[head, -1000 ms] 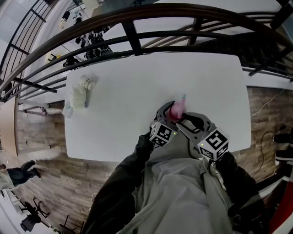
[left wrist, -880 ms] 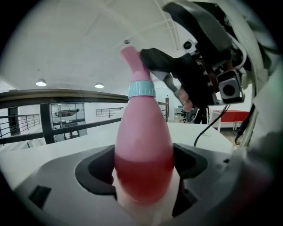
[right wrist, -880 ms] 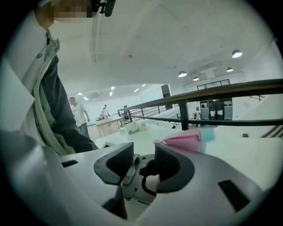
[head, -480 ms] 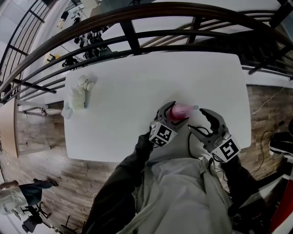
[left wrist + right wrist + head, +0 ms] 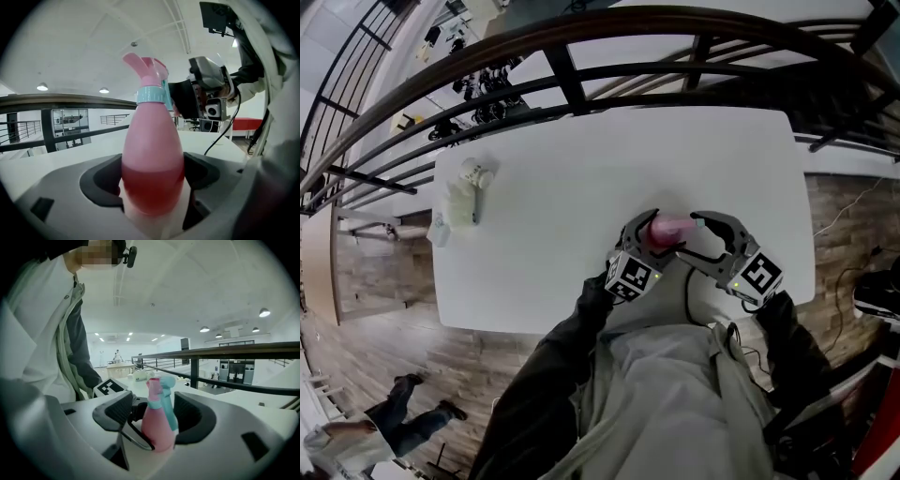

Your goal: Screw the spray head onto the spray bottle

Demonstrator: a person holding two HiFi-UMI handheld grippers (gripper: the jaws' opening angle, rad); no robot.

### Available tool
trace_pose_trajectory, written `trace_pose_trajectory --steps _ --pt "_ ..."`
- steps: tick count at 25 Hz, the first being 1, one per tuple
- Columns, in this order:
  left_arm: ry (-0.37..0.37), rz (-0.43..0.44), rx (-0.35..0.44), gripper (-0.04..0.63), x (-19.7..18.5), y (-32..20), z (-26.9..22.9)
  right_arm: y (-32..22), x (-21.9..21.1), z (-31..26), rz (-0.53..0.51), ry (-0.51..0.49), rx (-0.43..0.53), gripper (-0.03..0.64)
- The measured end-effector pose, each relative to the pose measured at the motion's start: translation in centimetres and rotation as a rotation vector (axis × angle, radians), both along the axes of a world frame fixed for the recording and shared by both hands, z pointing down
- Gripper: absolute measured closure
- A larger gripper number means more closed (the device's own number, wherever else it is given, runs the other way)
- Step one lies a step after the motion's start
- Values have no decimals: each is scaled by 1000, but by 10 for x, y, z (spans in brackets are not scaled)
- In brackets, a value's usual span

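The screwing step is judged to be in hand, at a re-grip between turns. The bottle (image 5: pixel 152 159) is held just right of the centre of the head view, over the near part of the white tabletop (image 5: pixel 581 159), and is clamped low on its pink body by the left gripper (image 5: pixel 649 234). In the left gripper view both fingers (image 5: pixel 101 180) are seen pressed against the body's sides, with the bottle upright in that frame. The spray head (image 5: pixel 149 77) is already seated on the neck, with its teal collar (image 5: pixel 151 95) just below. Whether the thread is fully home cannot be told. The right gripper (image 5: pixel 692 238) is placed around the head from the right side of the head view. Its fingers (image 5: pixel 114 412) are apart and opening, with the head and upper bottle between them at the centre of the right gripper view, and no pad is seen pressing. No twist can therefore be passed on at this instant. For the next move, the right fingers would need to be closed on the collar or the head, squarely and not on the thin trigger. The head would then be turned in the tightening direction. The body would have to be kept fixed by the left gripper, so that it is not spun along with the head. 1 or more such turns may be needed.
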State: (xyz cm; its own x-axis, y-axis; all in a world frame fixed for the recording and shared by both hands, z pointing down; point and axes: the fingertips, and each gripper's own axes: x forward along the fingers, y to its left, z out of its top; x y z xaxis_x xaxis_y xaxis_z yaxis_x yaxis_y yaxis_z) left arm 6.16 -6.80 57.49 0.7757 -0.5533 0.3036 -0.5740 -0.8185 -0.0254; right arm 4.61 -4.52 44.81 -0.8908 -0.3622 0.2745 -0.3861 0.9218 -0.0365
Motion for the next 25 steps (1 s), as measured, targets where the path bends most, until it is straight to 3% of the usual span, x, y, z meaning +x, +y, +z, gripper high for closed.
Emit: trace_pose_trajectory --steps 3,4,15,22,25 --pt "0 -7 4 186 -1 -2 0 3 7 4 65 52 34 543" --pt "-3 -9 3 186 -1 -2 0 3 8 5 90 58 34 575" --pt "-30 -132 -11 187 -9 -11 -2 10 -17 11 339 2 -47 574" --pt "-69 -174 -1 189 -14 -16 -3 16 -26 17 327 16 -69 574" --pt "-61 -173 10 188 -15 -16 -4 15 -26 15 317 28 -28 574"
